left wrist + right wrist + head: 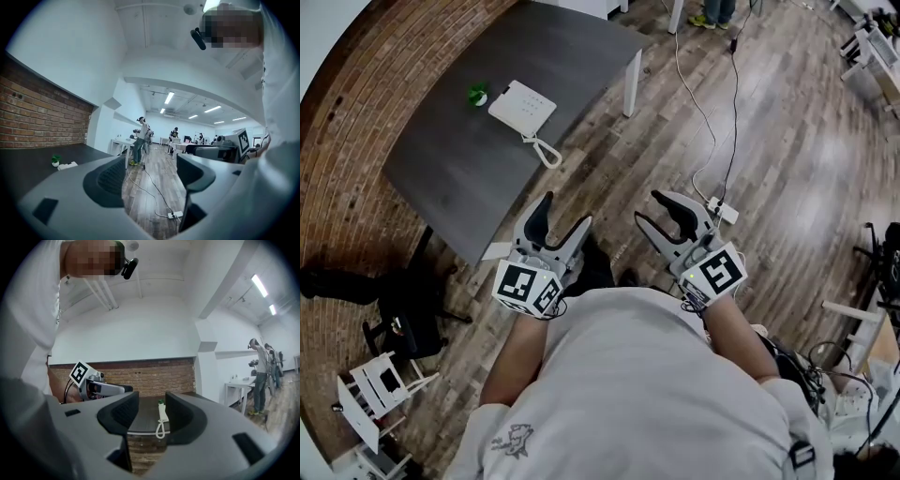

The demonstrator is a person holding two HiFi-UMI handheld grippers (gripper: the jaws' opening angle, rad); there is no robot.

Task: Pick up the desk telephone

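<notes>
Two tools are held side by side over the wooden floor, close to the person's body and well short of the counter. The left tool has its jaws set wide apart with nothing between them; its own view shows only floor and a white power strip through the gap. The right tool also stands open and empty, and its own view frames the distant counter between the jaws.

The desk telephone lies flat on the dark counter, far and to the left of both tools, touched by neither. Its coiled cord runs from the near side of the telephone to the counter's edge. One small green item sits just left of the telephone. A brick wall borders the counter's left side.
</notes>
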